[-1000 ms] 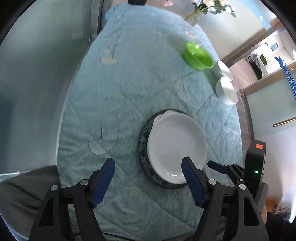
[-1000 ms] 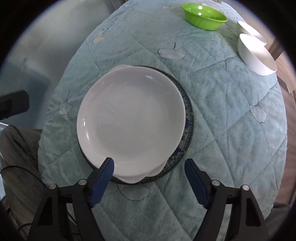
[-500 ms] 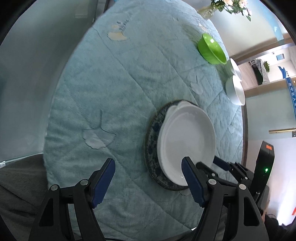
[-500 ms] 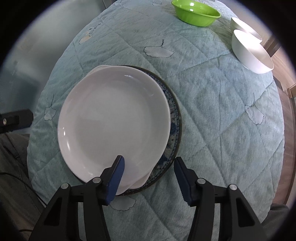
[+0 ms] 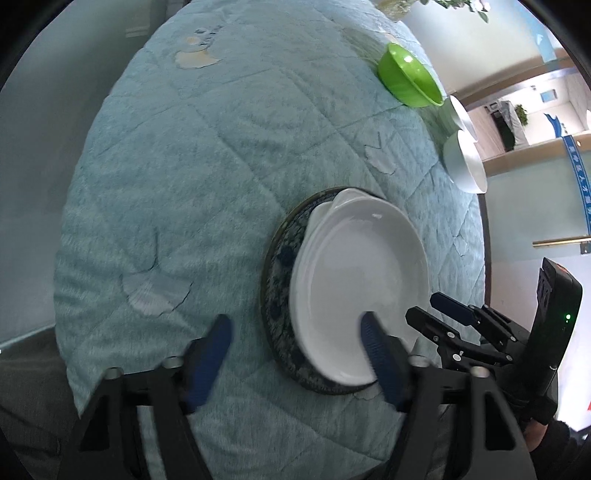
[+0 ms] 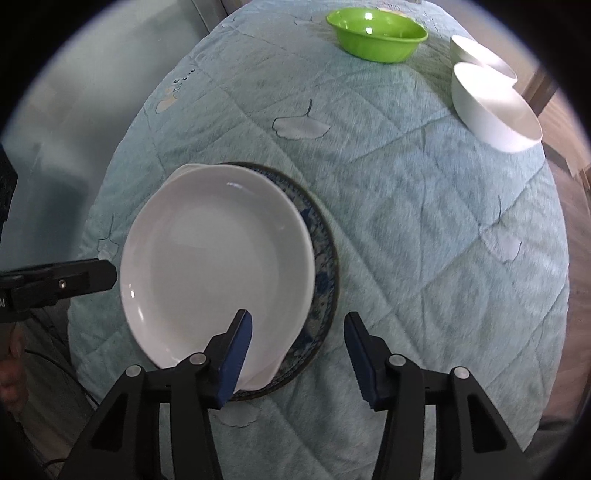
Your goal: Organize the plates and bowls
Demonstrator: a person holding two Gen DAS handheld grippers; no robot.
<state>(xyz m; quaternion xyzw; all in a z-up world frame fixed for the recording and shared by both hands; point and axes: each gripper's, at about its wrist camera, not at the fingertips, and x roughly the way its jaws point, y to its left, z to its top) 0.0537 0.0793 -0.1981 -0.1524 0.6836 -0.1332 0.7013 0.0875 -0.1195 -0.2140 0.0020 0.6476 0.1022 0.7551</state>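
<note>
A round tabletop [image 6: 424, 229] under a pale teal quilted cloth fills both wrist views. In the lower centre of the right wrist view sits a stack of plates: a white plate [image 6: 218, 266] on top, a second white dish [image 6: 264, 374] peeking out beneath its near and far edges, and a dark blue patterned plate [image 6: 323, 273] at the bottom, showing as a crescent on the right side. In the left wrist view the same stack lies right of centre, the white plate [image 5: 362, 291] over the blue patterned plate [image 5: 277, 295].

The right hand-held gripper [image 6: 297, 350] is released, its jaws having just been closing; the near rim of the stack lies between them, the left pad over the white plate, the right pad over bare cloth, neither pressing. The left hand-held gripper [image 5: 295, 354] is also released, its jaws having just been closing and blurred; its right pad hangs over the white plate's near rim, its left pad over cloth.

A green bowl [image 6: 376, 35] stands at the top of the right wrist view, with two white bowls, one [image 6: 495, 105] just in front of the other [image 6: 480, 51], at the upper right near the table's edge.
</note>
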